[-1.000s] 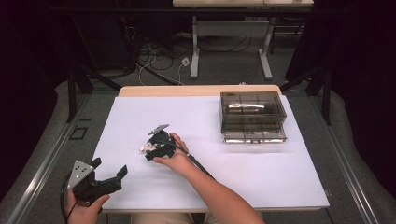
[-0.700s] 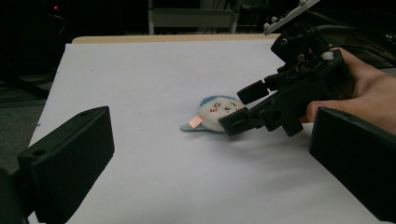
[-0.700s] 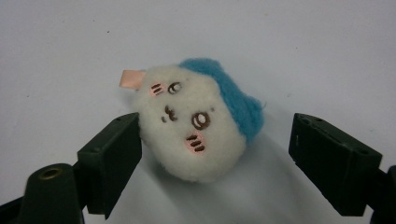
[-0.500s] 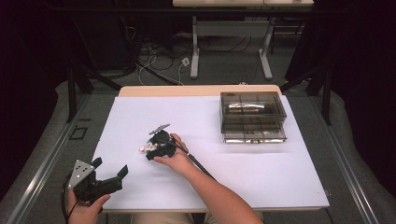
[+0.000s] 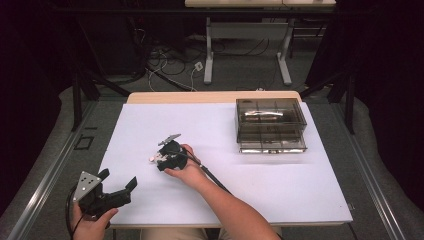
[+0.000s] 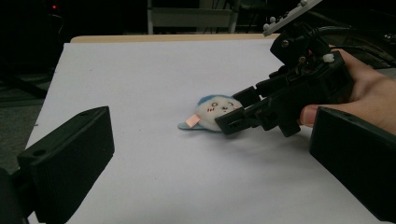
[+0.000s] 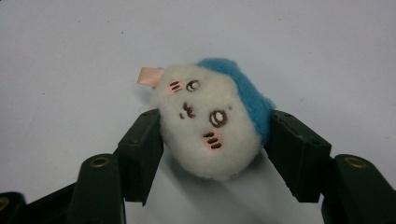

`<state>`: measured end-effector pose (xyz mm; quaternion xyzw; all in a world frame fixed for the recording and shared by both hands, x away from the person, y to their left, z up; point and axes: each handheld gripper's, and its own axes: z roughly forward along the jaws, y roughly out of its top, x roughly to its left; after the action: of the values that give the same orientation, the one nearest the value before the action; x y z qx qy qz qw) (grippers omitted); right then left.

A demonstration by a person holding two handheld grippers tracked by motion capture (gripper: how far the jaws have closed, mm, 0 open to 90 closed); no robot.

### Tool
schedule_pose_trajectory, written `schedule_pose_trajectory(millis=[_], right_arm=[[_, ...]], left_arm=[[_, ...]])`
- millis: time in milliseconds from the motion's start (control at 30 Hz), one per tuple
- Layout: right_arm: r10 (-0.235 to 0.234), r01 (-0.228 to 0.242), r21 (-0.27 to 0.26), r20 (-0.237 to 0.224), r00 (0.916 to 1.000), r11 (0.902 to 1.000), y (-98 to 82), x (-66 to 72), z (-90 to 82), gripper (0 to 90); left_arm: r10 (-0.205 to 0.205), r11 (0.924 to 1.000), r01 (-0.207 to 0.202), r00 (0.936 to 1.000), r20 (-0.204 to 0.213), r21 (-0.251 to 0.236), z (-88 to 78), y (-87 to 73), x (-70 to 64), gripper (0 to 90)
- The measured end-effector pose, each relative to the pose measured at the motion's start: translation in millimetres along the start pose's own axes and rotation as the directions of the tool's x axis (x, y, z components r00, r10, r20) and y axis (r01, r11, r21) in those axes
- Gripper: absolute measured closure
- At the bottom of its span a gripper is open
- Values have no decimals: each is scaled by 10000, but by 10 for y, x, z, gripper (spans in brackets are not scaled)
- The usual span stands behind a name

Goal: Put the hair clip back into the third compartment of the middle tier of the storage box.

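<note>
One plush toy (image 7: 215, 121) lies on the white table sheet (image 5: 280, 185), left of the table's middle: a white face with a blue hood and a small pink tag, with no writing readable on it. The right gripper (image 7: 215, 140) has its two jaws pressed against the toy's sides, one on the white cheek and one on the blue edge, so it holds the toy. In the left gripper view the toy (image 6: 212, 112) rests on the sheet with the right gripper (image 6: 238, 114) clamped on it and the right hand (image 6: 369, 93) behind.

The left gripper (image 5: 117, 187) sits at the table's near left corner in the left hand (image 5: 90, 222), jaws spread wide and holding nothing, well apart from the toy.

One smoky clear box (image 5: 272, 125) stands far right on the sheet, split into compartments; something pale lies in a rear compartment, but I cannot tell what.
</note>
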<state>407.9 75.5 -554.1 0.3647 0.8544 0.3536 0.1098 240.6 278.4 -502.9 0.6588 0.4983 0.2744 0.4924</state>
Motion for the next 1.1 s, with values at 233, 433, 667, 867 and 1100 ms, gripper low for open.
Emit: schedule_pose_trajectory(millis=[233, 433, 667, 867, 1100], right_arm=[[-288, 288, -138, 54, 9996, 9995, -9, 3, 0, 430], [62, -62, -115, -25, 10000, 9999, -15, 16, -13, 444], [78, -80, -331, -66, 9999, 9994, -34, 6, -34, 454], [-8, 1, -673, -97, 10000, 9977, -34, -24, -73, 465], [126, -128, -805, -32, 9999, 9967, -68, -48, -144, 469]], left_arm=[[-11, 10000, 11, 10000, 5, -2, 5, -1, 1, 1], [-4, 10000, 4, 10000, 10, -4, 3, -2, 0, 1], [-10, 10000, 10, 10000, 10, -11, 8, -3, -5, 1], [20, 10000, -20, 10000, 18, 28, 9, -3, -7, 2], [59, 10000, -59, 10000, 27, 55, 14, -4, -13, 1]])
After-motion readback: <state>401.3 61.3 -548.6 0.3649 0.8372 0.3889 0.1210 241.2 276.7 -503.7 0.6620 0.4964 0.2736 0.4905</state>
